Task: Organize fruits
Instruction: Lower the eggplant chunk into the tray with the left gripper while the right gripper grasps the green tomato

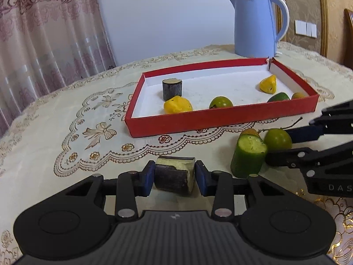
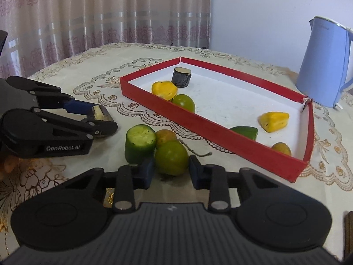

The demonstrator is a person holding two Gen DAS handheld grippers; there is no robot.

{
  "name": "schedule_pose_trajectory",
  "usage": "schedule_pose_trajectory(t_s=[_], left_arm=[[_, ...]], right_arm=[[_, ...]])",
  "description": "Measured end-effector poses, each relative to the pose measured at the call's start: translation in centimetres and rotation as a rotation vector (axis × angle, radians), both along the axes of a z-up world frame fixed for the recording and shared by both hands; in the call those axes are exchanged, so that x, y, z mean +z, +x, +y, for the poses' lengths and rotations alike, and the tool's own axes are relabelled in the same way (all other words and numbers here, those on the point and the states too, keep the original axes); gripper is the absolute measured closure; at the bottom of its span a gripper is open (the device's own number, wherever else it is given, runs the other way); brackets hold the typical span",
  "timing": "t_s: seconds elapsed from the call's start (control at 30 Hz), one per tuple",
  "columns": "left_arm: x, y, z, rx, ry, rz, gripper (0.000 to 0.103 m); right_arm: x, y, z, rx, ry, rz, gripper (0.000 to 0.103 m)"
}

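Observation:
My left gripper is shut on a dark-skinned chunk with a pale cut face, low over the tablecloth; the right wrist view shows that left gripper at the left with the dark chunk in it. My right gripper is shut on a round green fruit with a dry stem. The right gripper and its green fruit also show at the right of the left wrist view. A cucumber chunk and a small orange fruit touch the green fruit.
The red box behind holds another dark chunk, two yellow pieces, a green fruit, a green piece and a small orange fruit. A blue kettle stands past the box. Curtains hang beyond the table's far edge.

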State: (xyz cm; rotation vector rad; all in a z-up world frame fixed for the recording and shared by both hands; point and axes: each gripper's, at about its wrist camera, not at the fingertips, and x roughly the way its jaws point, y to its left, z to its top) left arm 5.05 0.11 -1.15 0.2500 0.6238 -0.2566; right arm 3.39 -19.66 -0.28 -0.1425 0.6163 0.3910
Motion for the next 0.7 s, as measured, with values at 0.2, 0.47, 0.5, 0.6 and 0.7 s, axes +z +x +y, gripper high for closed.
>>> schedule_pose_trajectory(t_s=[0.2,0.47,0.5,0.6,0.7], left_arm=[[0.3,-0.3,0.5,0.014,-0.019,-0.014,0.066],[0.8,0.4,-0.5,0.045,-0.007,-0.002,0.066],[0.9,0.6,-0.7,0.050,-0.006,0.002,0.066],[1.0,1.3,-1.0,0.067,-0.006,0.021,0.066],[1.3,1.8,-1.3,0.078,-0.002,0.023,0.066]], right_arm=[[0.1,-2.0,-2.2,-0.074,0.070,-0.013,0.072],[-0.3,-2.0,-3.9,-0.149,0.122,-0.015,0.072],[-0.4,-1.9,-3.9,-0.153,0.126,-0.011,0.072],[-0.5,-1.8,-4.2,-0.168,0.141,-0.004,0.072],[-0.6,-1.6,-4.6,-0.179,0.159,0.008,0.072]])
